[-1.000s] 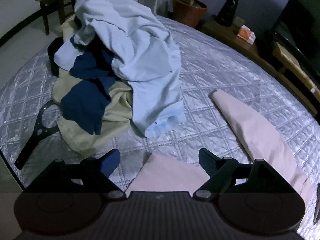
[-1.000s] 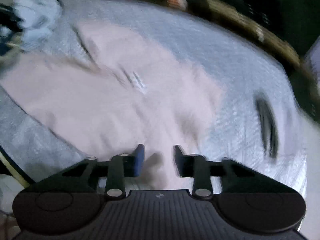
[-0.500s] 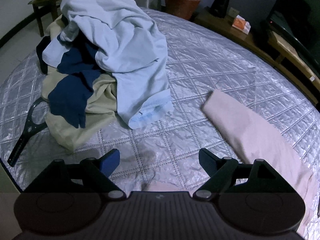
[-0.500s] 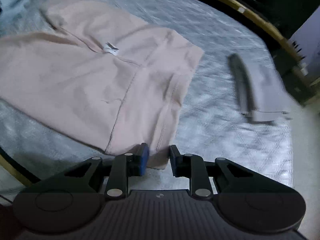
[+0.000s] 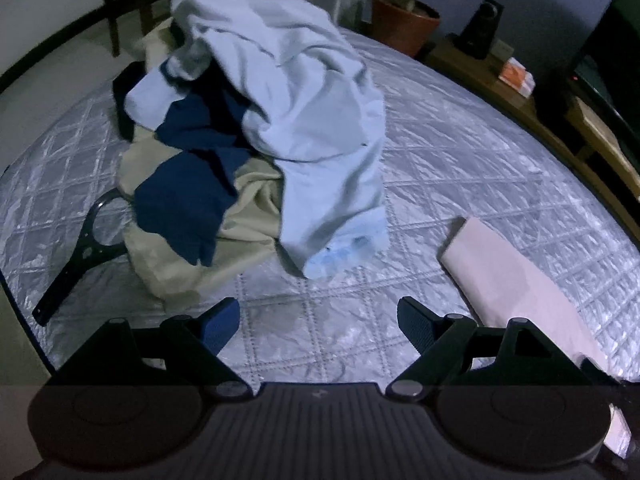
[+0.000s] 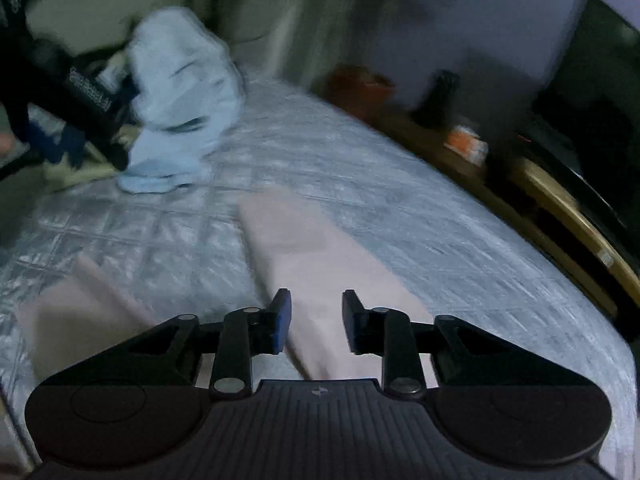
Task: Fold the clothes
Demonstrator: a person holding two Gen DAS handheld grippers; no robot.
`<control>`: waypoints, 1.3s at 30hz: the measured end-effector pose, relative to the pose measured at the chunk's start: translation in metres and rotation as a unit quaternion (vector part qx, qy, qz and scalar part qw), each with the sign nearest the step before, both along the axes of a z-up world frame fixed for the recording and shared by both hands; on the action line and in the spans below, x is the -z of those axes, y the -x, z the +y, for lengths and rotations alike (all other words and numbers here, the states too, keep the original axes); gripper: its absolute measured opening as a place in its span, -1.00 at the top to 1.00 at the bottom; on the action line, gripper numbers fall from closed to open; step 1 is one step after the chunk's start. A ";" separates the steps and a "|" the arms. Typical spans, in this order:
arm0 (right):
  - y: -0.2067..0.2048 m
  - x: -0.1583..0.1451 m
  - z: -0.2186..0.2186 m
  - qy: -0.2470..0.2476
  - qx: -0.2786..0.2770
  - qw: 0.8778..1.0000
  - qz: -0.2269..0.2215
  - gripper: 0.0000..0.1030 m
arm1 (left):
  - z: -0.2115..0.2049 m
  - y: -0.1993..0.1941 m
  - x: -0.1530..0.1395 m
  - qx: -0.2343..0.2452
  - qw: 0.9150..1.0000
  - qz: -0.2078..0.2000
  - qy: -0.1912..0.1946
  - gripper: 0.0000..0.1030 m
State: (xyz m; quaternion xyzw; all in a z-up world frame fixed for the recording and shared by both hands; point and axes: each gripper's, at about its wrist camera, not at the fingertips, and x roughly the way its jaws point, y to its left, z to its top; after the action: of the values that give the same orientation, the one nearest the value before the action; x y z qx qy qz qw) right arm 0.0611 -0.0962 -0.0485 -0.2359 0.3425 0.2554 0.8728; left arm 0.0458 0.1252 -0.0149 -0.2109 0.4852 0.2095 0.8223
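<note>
My left tool (image 5: 318,324) spread, empty; right tool (image 6: 316,322) part-spread astride pink garment (image 6: 320,256), not pinching. I'd grip its edge squarely, fold flat on bed (image 5: 460,168).

Each gripper, the left gripper (image 5: 318,320) and the right gripper (image 6: 316,320), is built of black linkage arms pinned with silver rivets onto a ribbed black body; blue pads (image 6: 282,320) are fitted to the fingers.

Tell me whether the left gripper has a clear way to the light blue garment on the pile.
Probably yes. The left gripper is open and holds nothing, and only bare quilt lies between it and the light blue garment's lower hem. That garment drapes over the top of the pile, with nothing covering it.
</note>
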 end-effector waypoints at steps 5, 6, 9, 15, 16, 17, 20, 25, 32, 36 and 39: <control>-0.045 0.039 0.048 0.000 0.020 0.998 0.055 0.31 | 0.011 0.002 0.001 -0.009 1.000 0.000 0.010 -0.62; -0.050 0.045 0.050 0.004 0.029 0.998 0.056 0.31 | 0.013 0.002 0.001 -0.010 1.000 0.001 0.013 -0.62; -0.050 0.046 0.044 -0.017 0.047 0.997 0.060 0.96 | 0.017 0.003 0.002 -0.013 1.000 0.001 0.021 -0.62; -0.059 0.001 -0.012 -0.251 0.096 0.961 0.063 0.92 | 0.018 0.004 0.000 -0.011 1.000 -0.002 0.029 -0.63; -0.059 -0.002 -0.018 -0.247 0.107 0.962 0.050 0.84 | 0.018 0.005 0.000 -0.011 1.000 -0.001 0.029 -0.63; -0.059 -0.002 -0.023 -0.239 0.115 0.963 0.052 0.72 | 0.018 0.005 0.000 -0.011 1.000 -0.001 0.029 -0.63; -0.056 -0.001 -0.041 -0.251 0.134 0.957 0.064 0.40 | 0.020 0.005 0.001 -0.015 0.999 0.000 0.029 -0.63; -0.036 -0.003 -0.032 -0.198 0.118 0.973 0.013 0.12 | 0.021 0.006 0.000 -0.017 0.999 -0.002 0.032 -0.63; -0.025 0.003 0.016 -0.091 0.066 0.993 -0.033 0.32 | 0.022 0.007 0.001 -0.017 0.999 0.000 0.037 -0.63; -0.054 0.017 0.018 -0.060 0.104 0.992 -0.026 0.37 | 0.023 0.007 0.003 -0.014 0.999 0.002 0.044 -0.63; -0.069 0.029 0.020 -0.043 0.106 0.993 -0.009 0.37 | 0.022 0.007 0.003 -0.012 0.999 0.001 0.046 -0.63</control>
State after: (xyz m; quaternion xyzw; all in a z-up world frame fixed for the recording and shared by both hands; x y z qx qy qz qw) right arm 0.1305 -0.0758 -0.0770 -0.1627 0.3466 0.1735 0.9074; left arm 0.0387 0.1473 -0.0181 -0.2544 0.4927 0.1972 0.8085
